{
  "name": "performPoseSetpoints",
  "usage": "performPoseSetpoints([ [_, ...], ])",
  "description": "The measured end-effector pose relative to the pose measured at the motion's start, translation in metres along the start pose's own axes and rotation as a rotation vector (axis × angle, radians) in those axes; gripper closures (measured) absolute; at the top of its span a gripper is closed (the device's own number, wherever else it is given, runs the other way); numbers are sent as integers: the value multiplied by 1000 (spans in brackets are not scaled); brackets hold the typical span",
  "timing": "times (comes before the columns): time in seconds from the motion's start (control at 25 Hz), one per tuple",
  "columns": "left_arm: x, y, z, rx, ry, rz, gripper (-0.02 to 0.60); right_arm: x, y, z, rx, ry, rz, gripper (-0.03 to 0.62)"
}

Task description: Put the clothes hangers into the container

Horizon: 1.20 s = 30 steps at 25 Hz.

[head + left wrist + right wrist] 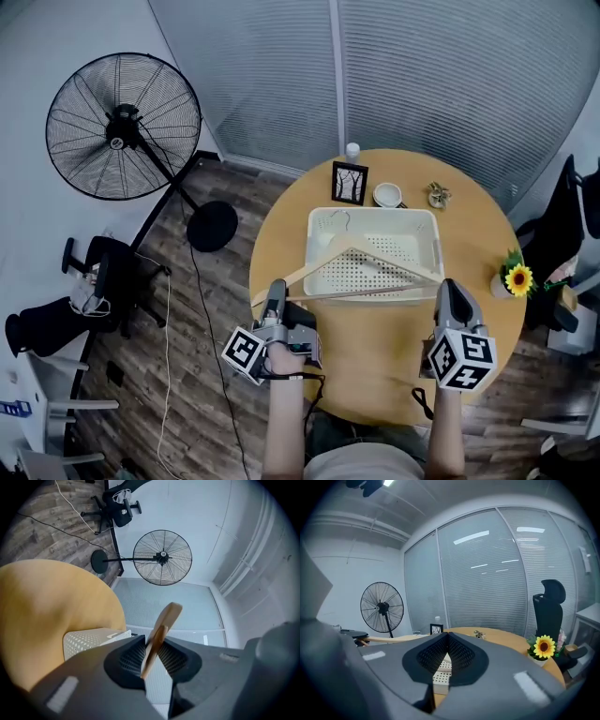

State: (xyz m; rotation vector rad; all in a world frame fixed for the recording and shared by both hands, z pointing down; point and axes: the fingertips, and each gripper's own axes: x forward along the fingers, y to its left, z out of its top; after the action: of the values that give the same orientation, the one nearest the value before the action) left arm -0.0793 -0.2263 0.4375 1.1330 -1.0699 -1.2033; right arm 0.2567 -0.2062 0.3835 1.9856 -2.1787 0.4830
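A wooden clothes hanger (375,262) lies tilted across the top of the white perforated basket (314,234) in the middle of the round table, its wire hook over the far-left part. My left gripper (275,286) is shut on the hanger's left end; the left gripper view shows the wooden tip (164,620) clamped between the pads of that gripper (152,644), with the basket (89,641) beyond. My right gripper (449,284) hovers beside the hanger's right end. In its own view the right gripper (447,637) is shut with nothing between its jaws, the hanger (389,638) off to the left.
At the table's far edge stand a framed picture (350,182), a small bowl (387,195), a white bottle (352,150) and a small ornament (437,195). A sunflower pot (516,278) sits at the right edge. A floor fan (124,127) and black chairs (103,281) stand around.
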Motion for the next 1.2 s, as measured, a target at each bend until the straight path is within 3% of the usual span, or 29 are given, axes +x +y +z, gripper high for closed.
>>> performPoseSetpoints([
  [0.64,11,17,4,-7,-25,38,505,16,-18,-10,23,34,-17,569],
  [0.96,14,21,2,15,-32,44,503,19,-23,-14,29,43,-18,569],
  [1.2,11,40,6,53,-39,95,499,19,-23,-17,30,53,-18,569],
])
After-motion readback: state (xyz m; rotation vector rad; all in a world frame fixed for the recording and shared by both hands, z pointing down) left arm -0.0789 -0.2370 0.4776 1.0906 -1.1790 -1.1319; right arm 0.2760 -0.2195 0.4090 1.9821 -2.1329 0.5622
